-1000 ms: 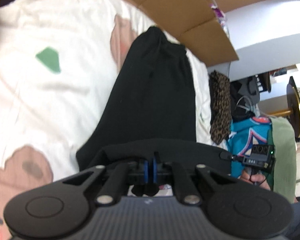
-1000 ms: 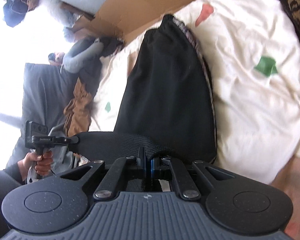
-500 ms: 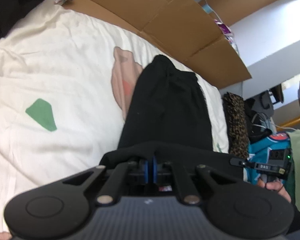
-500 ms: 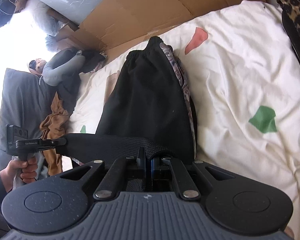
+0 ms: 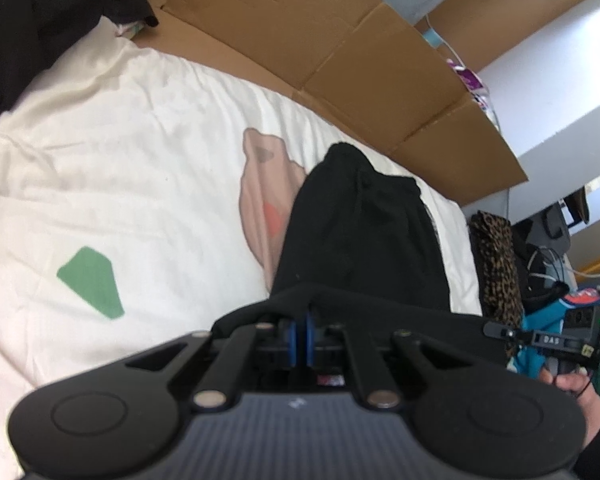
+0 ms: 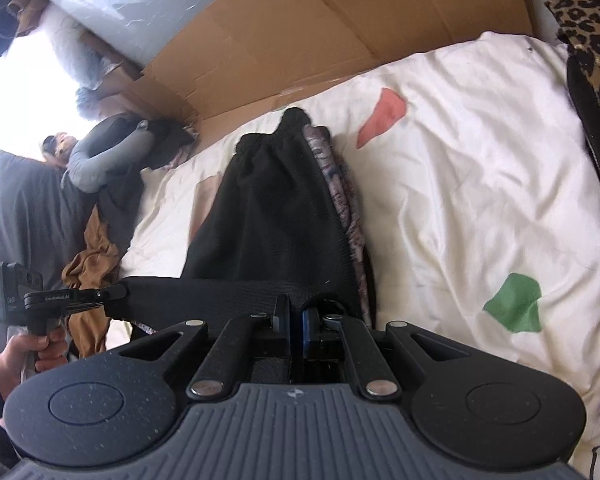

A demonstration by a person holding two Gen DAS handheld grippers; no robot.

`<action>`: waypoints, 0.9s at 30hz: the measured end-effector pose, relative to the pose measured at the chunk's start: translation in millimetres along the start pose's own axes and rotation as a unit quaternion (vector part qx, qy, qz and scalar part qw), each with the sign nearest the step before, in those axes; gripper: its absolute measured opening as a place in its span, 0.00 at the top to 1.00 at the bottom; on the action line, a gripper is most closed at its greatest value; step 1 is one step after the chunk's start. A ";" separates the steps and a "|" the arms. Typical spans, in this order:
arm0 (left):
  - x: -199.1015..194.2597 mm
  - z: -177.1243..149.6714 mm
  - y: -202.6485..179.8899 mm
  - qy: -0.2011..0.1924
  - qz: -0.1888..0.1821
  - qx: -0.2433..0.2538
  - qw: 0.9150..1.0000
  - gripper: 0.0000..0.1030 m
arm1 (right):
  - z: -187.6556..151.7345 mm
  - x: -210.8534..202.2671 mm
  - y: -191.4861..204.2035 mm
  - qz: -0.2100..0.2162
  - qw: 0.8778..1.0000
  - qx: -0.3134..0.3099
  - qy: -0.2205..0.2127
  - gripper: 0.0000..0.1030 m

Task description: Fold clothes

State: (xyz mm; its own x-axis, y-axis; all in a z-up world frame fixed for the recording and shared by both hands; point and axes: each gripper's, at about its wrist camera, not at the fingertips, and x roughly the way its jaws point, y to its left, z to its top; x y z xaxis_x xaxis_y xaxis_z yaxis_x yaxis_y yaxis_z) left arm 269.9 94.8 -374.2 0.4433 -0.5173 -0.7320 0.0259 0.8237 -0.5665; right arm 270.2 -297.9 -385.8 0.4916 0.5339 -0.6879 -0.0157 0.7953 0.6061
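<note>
A cream quilted bedspread with green, red and tan patches (image 5: 148,168) fills most of both views, backed by flattened brown cardboard (image 5: 340,52) along the top. Down the centre lies the long black drawstring garment (image 5: 360,236), its gathered waistband at the far end, its near hem raised off the bed and stretched between the two tools. The left gripper (image 5: 300,336) has its jaws pinched narrow on one corner of that hem; the right gripper (image 6: 296,328) is clamped just as tightly on the other. The risk, as I judge it, is uneven travel — if one hand leads, the hem lands skewed. A patterned purple-grey cloth (image 6: 340,200) touching the garment's right edge could drag along, and thin fabric may slip from so small a bite.
</note>
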 end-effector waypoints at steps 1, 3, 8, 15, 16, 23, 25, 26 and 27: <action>2.0 1.1 0.3 -0.002 0.000 -0.001 1.000 0.95 | 1.7 1.0 -1.7 -0.004 1.000 0.001 0.001 0.96; 7.3 3.0 0.5 -0.002 0.005 0.002 1.000 0.95 | 5.5 2.8 -5.2 -0.008 1.000 0.003 0.002 0.96; 28.2 9.1 6.8 0.011 0.016 -0.010 1.000 0.94 | 12.2 11.5 -13.7 -0.024 1.000 0.004 0.004 0.96; 21.4 12.5 6.3 0.006 0.053 -0.010 0.999 0.41 | 14.5 4.6 -17.9 -0.068 0.998 0.008 0.005 0.53; 17.3 11.9 6.9 0.001 0.057 -0.011 0.998 0.39 | 14.9 0.5 -18.8 -0.071 0.997 0.012 0.000 0.52; 11.1 2.8 2.6 0.016 0.088 0.002 0.996 0.29 | 2.9 -15.5 -7.8 -0.095 0.995 0.002 -0.015 0.34; 15.4 -0.5 -0.9 0.030 0.085 0.007 0.996 0.28 | -2.2 -17.2 -2.9 -0.104 0.994 -0.005 -0.017 0.32; 17.9 -2.5 -2.9 0.036 0.085 0.009 0.996 0.28 | -4.5 -15.7 -0.8 -0.099 0.995 -0.003 -0.012 0.30; 20.5 -4.3 -5.1 0.041 0.088 0.014 0.995 0.26 | -6.9 -13.8 1.6 -0.096 0.995 -0.003 -0.007 0.27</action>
State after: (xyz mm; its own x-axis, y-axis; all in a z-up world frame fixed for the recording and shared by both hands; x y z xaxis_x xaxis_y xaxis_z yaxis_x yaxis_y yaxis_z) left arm 275.0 79.0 -387.9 0.3688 -0.3807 -0.8480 -0.0197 0.9089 -0.4166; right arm 257.4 -302.0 -378.1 0.4985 0.3669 -0.7854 0.0748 0.8844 0.4607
